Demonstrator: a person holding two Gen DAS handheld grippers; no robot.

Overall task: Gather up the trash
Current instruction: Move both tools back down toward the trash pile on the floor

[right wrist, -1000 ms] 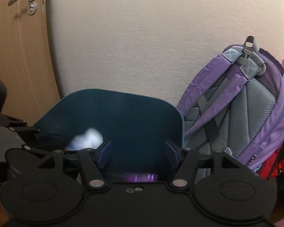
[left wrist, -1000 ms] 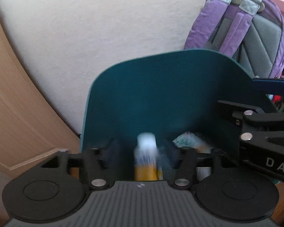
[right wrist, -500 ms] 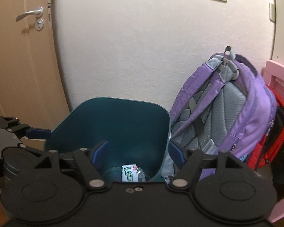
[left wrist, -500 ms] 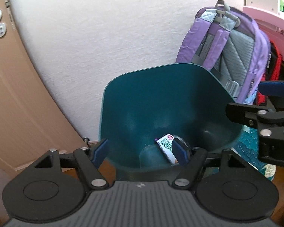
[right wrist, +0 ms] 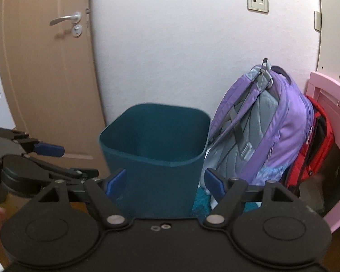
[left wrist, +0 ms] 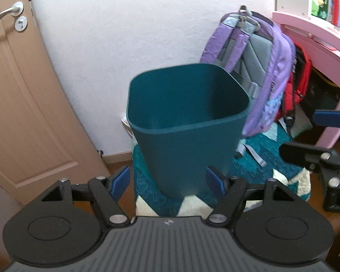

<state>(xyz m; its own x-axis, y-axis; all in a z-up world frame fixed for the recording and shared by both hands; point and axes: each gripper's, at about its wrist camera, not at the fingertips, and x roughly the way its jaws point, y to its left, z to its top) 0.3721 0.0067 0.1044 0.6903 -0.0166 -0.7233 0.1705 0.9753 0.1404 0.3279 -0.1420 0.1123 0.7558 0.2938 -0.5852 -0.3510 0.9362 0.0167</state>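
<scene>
Left wrist: my left hand-held gripper is spread wide, holding nothing. The bin stands dead ahead on the rug, upright, mouth up, backpack leaning at its right.
Bin look: dark teal, squarish, tapering down; I can't see inside.
Right wrist: my right hand-held gripper is equally wide and empty. The bin sits straight ahead, slightly left.
Nearer hand: I judge neither; both are pulled clear.

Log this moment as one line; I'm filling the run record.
left gripper: open, holding nothing | right gripper: open, holding nothing | teal bin: upright on rug, contents out of sight | purple backpack: beside bin
</scene>
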